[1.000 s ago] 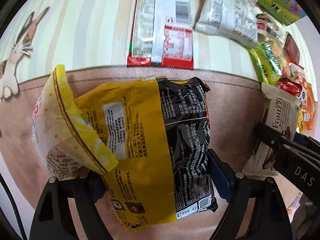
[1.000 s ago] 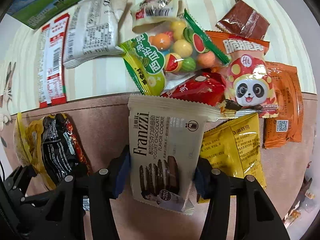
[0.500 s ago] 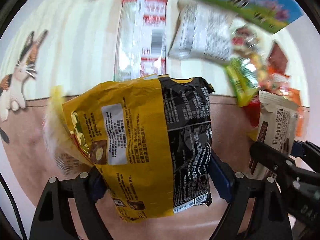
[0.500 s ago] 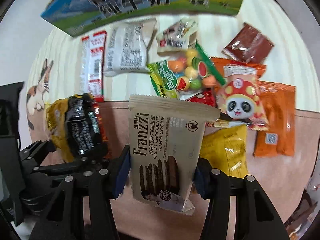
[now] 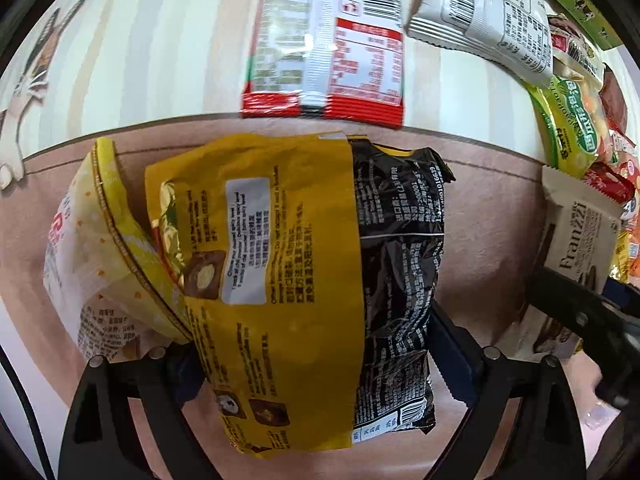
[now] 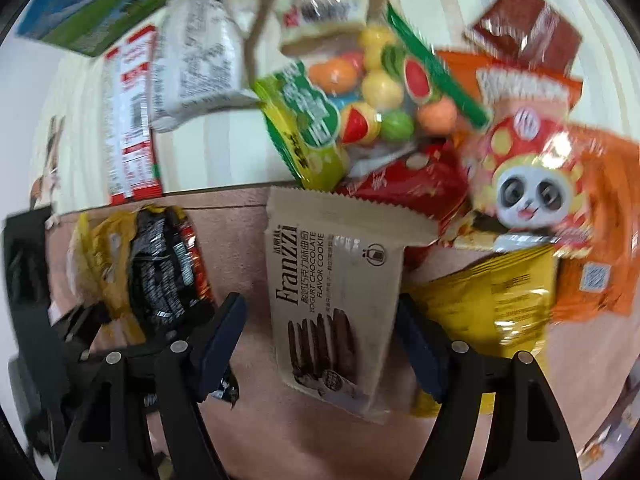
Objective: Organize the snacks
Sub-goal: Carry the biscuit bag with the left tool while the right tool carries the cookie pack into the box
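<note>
Left wrist view: the left gripper, jaws just widened, straddled the yellow-and-black snack bag lying on the pink mat.

Right wrist view: the right gripper had just spread clear of the Franzzi cookie packet lying between its fingers.

yellow-and-black snack bag; beige cookie packet; striped cream cloth

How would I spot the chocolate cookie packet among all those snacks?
Find the pinkish-brown mat below the striped cloth. The cookie packet lies on it between the right claw's open jaws. Alone among colourful neighbours, it is beige, printed Franzzi, picturing dark cookie sticks.
</note>
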Demonstrator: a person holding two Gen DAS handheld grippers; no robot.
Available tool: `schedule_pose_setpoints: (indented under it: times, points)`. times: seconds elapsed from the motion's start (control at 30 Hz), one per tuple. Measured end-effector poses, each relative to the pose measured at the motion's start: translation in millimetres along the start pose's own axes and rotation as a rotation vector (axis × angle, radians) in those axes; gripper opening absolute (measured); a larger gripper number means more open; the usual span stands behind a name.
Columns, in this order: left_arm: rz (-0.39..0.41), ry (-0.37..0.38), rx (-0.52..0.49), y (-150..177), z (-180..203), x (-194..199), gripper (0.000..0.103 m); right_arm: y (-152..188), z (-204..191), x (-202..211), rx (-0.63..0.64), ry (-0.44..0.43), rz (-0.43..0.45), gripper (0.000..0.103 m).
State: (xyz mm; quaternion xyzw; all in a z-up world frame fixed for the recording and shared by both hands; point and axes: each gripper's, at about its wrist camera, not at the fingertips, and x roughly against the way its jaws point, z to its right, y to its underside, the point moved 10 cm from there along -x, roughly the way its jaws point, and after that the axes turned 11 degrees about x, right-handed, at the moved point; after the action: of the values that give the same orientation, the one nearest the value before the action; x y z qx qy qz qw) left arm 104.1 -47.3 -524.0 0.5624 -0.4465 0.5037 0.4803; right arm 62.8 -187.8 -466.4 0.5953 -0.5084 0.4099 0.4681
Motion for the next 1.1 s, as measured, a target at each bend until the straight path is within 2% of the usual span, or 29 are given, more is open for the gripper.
schedule_pose_setpoints:
  times: [0.03,0.07,0.1,0.13,0.3,0.43,0.6,0.73,0.8,0.87,0.97,1.1]
  points:
    - [0.004,0.001,0.007,2.0,-0.8,-0.8,0.088,-0.8,0.1,-5.4,-0.008,0.01,-0.01,0.077]
    - [0.006,0.005,0.009,14.5,-2.8,-5.0,0.084,-2.4,1.1,-9.8,-0.01,0.023,-0.012,0.071]
    - [0.008,-0.001,0.011,18.3,-0.7,-2.3,0.084,-4.0,1.3,-12.0,-0.005,0.049,-0.008,0.059]
    - [0.014,-0.009,0.009,20.1,-0.6,-2.4,0.083,-5.1,2.4,-13.3,0.016,0.081,-0.004,0.057]
    - [0.039,-0.003,0.017,14.7,7.8,25.6,0.082,-4.4,4.7,-6.4,0.032,0.048,0.04,0.056]
    - [0.067,0.066,0.021,18.5,15.4,54.3,0.082,5.6,4.2,28.0,0.065,-0.006,0.096,0.056]
    - [0.145,0.171,-0.009,14.9,35.0,115.5,0.082,0.8,9.6,91.7,0.097,-0.095,0.197,0.056]
    - [0.234,0.267,-0.034,-17.8,59.3,179.8,0.082,-15.1,9.5,152.7,0.11,-0.154,0.286,0.056]
    - [0.28,0.307,-0.046,-41.2,69.5,207.6,0.082,-31.4,-1.2,188.4,0.122,-0.176,0.337,0.056]
    - [0.321,0.316,-0.06,-67.1,77.0,227.8,0.082,-56.1,-2.5,223.5,0.145,-0.191,0.398,0.056]
    - [0.377,0.308,-0.057,-119.5,77.1,253.2,0.083,-97.7,-1.1,255.9,0.188,-0.151,0.48,0.056]
    - [0.371,0.313,-0.051,-170.5,81.5,249.3,0.083,-165.6,5.7,275.0,0.219,-0.086,0.537,0.056]
